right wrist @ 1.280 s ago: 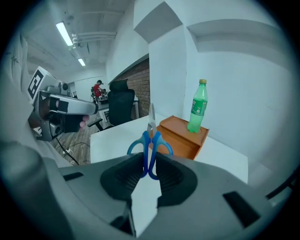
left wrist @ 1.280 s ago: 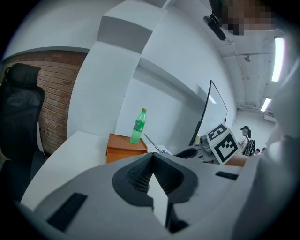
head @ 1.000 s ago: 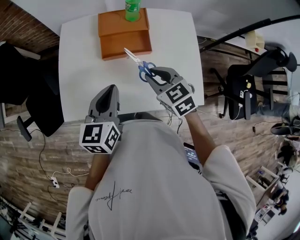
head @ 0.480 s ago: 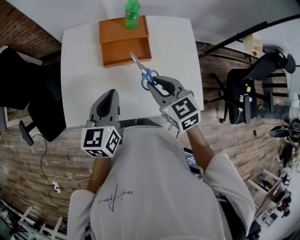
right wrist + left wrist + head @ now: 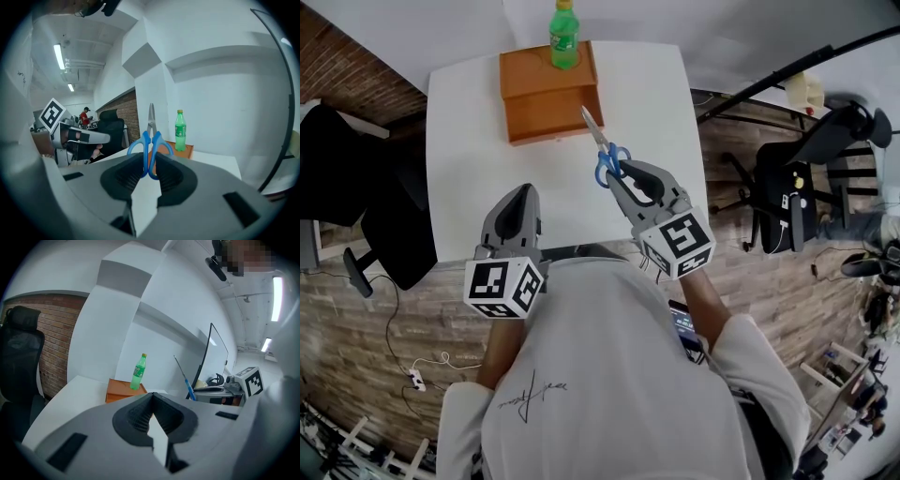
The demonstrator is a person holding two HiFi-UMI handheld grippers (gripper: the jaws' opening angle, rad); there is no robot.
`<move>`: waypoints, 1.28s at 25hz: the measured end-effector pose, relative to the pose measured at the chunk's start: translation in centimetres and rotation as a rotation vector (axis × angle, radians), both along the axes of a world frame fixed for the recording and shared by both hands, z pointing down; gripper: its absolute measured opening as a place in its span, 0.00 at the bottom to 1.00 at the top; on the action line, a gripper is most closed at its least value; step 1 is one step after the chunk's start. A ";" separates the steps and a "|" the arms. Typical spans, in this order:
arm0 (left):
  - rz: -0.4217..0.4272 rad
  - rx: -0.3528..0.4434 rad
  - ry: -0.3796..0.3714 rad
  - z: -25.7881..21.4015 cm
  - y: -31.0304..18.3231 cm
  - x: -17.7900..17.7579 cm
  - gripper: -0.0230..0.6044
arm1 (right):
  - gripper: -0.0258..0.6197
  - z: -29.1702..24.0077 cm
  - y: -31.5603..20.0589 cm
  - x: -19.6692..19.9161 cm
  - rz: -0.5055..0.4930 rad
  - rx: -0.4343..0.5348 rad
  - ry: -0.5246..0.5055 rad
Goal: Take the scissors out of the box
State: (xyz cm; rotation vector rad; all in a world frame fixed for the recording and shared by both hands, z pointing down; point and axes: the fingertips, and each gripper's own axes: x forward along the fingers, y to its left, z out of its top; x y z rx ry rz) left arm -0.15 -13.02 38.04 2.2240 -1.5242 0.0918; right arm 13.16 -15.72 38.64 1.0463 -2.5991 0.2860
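— Up and back toward me: that's where the scissors [image 5: 606,152] have gone in the last second. Their tip sat over the front edge of the box [image 5: 546,89]. Now the whole pair hangs off its front right corner, above the table [image 5: 469,178].

— What's holding them?

— My right gripper [image 5: 150,161], its jaws clamped on the blue handle loops. The blades are together, pointing up and away from me.

— And the other one?

— My left gripper [image 5: 151,397] has its jaws closed on each other with nothing between them. It sits near the table's front edge, well apart from the box.

— So the job's nearly finished?

— I'd say so. The scissors look clear of the box already, and what's left, I reckon, is setting them down on bare table.

— How would you do that well?

— Keep the squeeze steady, because those loops are round and smooth and the pair could pivot between the pads. Lower slowly and lay the blades flat rather than point first. Pick a spot away from the box and the green bottle [image 5: 564,23] at its far end. Let go only once they rest on the surface, or they may drop and skitter.
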 end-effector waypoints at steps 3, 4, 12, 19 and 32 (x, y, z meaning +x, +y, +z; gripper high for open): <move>0.001 0.002 0.004 -0.1 0.0 0.1 0.05 | 0.18 -0.3 0.1 0.2 0.007 0.011 -0.008; 0.002 0.003 0.004 -0.1 0.0 0.1 0.05 | 0.18 -0.3 0.1 0.3 0.007 0.014 -0.011; 0.015 0.013 -0.006 -0.3 0.1 1.0 0.05 | 0.18 -0.8 0.4 0.6 -0.004 0.038 -0.012; 0.016 0.018 0.004 -0.6 0.2 1.2 0.05 | 0.18 -1.5 0.6 0.8 -0.004 0.037 -0.041; 0.017 0.025 0.005 -0.9 -0.1 1.5 0.05 | 0.18 -2.3 0.4 1.0 -0.027 0.055 -0.056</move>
